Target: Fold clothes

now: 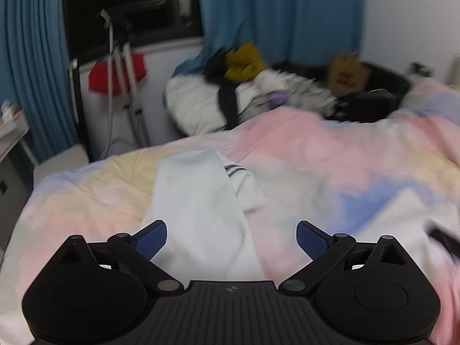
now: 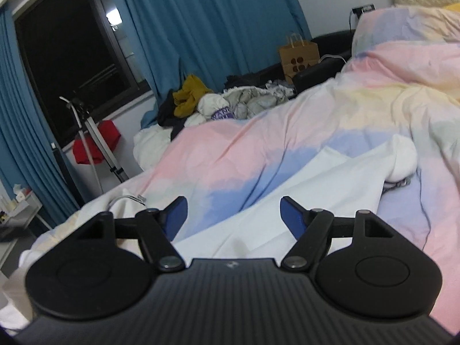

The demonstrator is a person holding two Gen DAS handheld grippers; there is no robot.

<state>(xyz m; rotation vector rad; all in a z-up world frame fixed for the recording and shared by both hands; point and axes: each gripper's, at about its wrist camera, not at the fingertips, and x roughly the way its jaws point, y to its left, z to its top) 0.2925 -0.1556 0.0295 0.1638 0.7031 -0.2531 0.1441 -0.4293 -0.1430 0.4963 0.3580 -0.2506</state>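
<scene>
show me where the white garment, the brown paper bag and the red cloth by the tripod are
white garment (image 1: 201,201), left wrist view, middle of its folded body
brown paper bag (image 2: 299,57), right wrist view, its printed front
red cloth (image 2: 96,141), right wrist view, its middle

free: pastel duvet (image 2: 287,132) | blocked: clothes heap (image 2: 230,103); tripod (image 2: 89,132)

Your left wrist view is smeared by motion: the heap of clothes (image 1: 247,92) and the brown paper bag (image 1: 346,72) behind it are too blurred to read. The white garment (image 1: 201,215) runs under your left gripper's body, so its near end is hidden.
</scene>
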